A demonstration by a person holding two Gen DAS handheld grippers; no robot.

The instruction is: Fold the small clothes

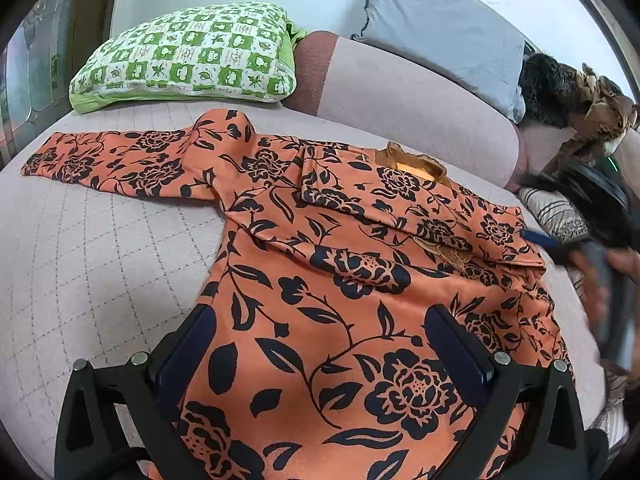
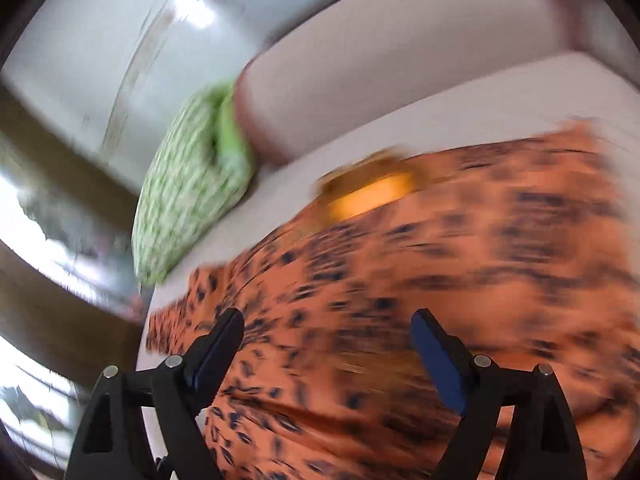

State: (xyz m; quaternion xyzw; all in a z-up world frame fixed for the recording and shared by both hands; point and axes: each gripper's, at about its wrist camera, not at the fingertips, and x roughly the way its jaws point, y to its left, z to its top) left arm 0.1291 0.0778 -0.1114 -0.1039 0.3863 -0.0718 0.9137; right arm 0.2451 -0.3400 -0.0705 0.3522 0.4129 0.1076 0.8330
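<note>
One garment is what I'm working here, an orange floral top (image 1: 360, 280) spread flat on the quilted sofa seat (image 1: 100, 260), and I'll place everything against it. Off its left shoulder lies the green checked pillow (image 1: 188, 52), pushed back against the sofa backrest (image 1: 400, 92), well clear of the fabric so it won't foul a fold. The left sleeve (image 1: 112, 160) runs straight out from the top toward the seat's edge, not yet folded in. The right sleeve (image 1: 420, 216), I judge, is already laid across the chest below the collar (image 1: 416, 164), which is why that side reads as a doubled flap.

My left hand-held gripper (image 1: 320, 344) hangs over the lower body of the top, fingers apart, nothing between them; I read it as waiting near the hem to steady or lift it. Beyond the top's right edge, the grey cushion (image 1: 440, 28) sits against the backrest. My right hand-held gripper (image 2: 328, 344) is over the top's right side, fingers spread wide and empty; that view is heavily smeared. The outstretched sleeve looks like my next job.
</note>
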